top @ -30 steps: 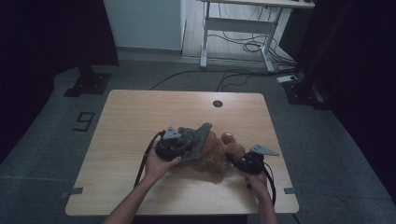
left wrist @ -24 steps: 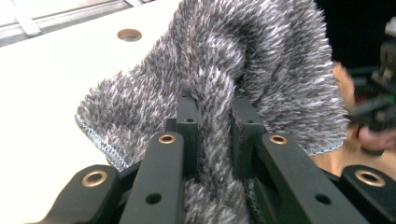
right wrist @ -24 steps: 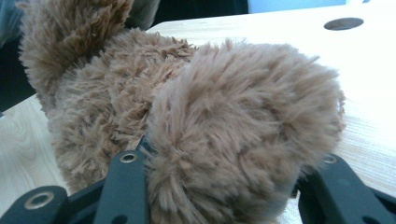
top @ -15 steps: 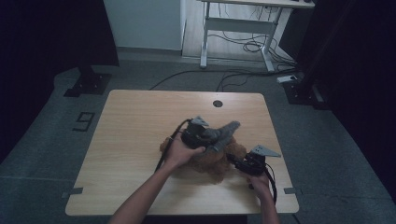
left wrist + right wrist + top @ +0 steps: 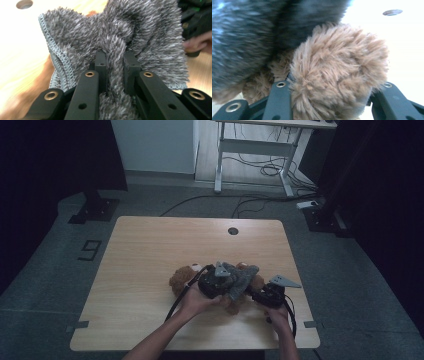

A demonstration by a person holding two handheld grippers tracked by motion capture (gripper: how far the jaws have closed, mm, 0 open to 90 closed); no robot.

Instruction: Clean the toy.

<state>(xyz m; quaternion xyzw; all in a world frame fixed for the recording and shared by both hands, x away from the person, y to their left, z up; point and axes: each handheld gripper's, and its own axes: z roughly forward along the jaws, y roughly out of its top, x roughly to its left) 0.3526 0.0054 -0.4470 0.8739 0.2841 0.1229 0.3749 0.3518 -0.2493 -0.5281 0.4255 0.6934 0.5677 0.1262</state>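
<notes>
A brown teddy bear lies on the wooden table near its front edge. A grey fluffy cloth is draped over the bear's body. My left gripper is shut on a fold of the grey cloth, with both pads pressed into the pile. My right gripper sits just right of the bear. In the right gripper view its jaws clasp a brown plush limb of the bear, with the grey cloth blurred behind it at the left.
A round cable hole lies near the table's far edge. Beyond the table stand a white desk frame and loose cables on the floor. Dark stands flank the table at both sides.
My left gripper carried the grey cloth to the right across the bear, lifting it and then lowering it close to the right gripper. The right gripper stayed where it was.
</notes>
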